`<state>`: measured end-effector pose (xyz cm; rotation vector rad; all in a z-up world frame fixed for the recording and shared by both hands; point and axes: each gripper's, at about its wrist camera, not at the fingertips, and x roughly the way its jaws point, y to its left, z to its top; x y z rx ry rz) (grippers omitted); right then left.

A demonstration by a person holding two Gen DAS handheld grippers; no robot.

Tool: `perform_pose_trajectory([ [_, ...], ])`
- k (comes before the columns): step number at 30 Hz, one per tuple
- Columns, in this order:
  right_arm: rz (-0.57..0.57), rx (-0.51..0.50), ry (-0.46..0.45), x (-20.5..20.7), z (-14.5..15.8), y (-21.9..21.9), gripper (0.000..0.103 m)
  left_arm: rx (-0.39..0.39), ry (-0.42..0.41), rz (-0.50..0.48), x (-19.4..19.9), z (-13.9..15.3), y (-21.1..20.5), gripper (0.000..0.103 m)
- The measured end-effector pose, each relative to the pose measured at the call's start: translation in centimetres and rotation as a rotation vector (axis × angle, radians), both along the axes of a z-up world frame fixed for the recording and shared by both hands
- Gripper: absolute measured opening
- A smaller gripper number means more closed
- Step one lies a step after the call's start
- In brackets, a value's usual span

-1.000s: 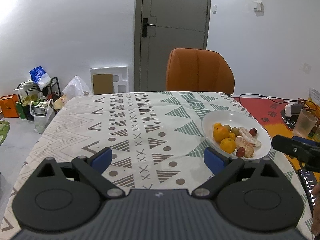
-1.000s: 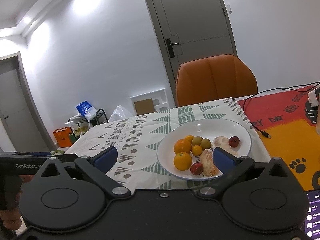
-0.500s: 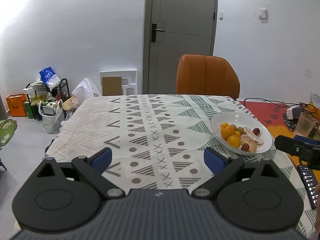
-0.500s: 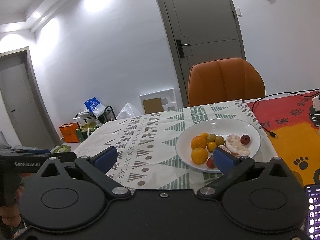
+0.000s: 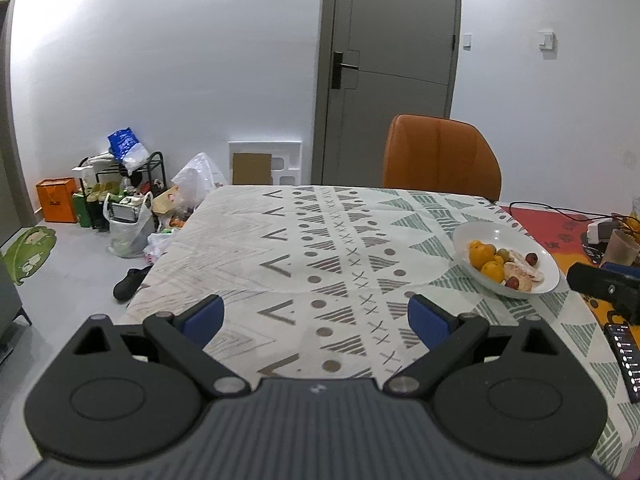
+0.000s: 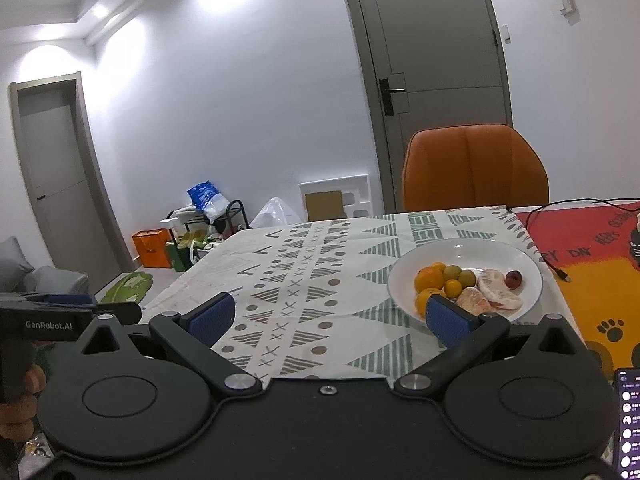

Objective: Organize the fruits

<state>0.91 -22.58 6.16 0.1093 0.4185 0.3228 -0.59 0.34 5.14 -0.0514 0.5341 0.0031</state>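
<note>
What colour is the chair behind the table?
Orange chair, clearest in the right wrist view.

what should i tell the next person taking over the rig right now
Left tongs: open, empty, above the patterned tablecloth, off to the left of the plate.
Right tongs: open, empty, near the table's front edge; their right pad overlaps the plate's near rim in view, contact unclear.
Fruit: all piled on the white plate: oranges, small green fruits, peeled segments, a red fruit.
Done: no sorting visible.
Left: pick fruits from the plate and group them; no other container is in view.
</note>
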Motion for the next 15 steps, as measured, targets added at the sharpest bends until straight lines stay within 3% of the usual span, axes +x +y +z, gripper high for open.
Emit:
perform_pose_trajectory([
  [15,0.028,0.006,0.057,-1.3,-1.5,0.7,0.103,0.021,0.006,0.014,-1.8,-1.0,1.3,0.098],
])
